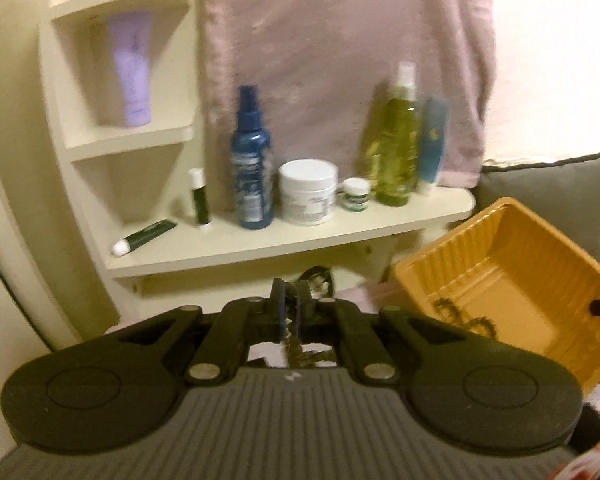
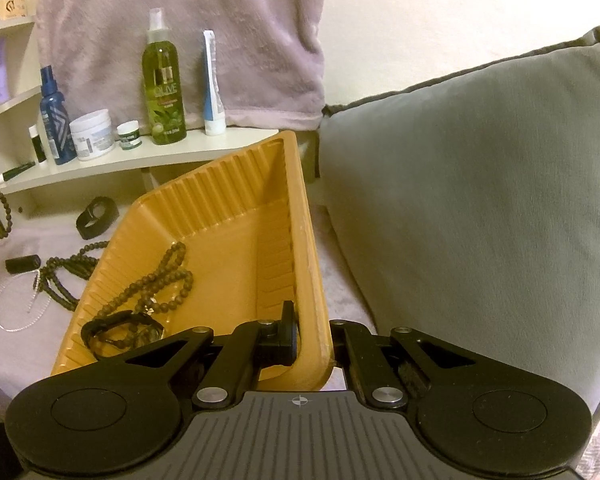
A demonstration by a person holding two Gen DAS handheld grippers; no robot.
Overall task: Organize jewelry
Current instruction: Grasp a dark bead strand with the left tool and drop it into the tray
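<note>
Left gripper pinches a beaded strand, right gripper clamps the orange tray rim: next, carry over and drop in.

The green spray bottle on the shelf is showing the word "OLIVE" on its label. Print on the other bottles and jars is staying too blurred to read.
</note>
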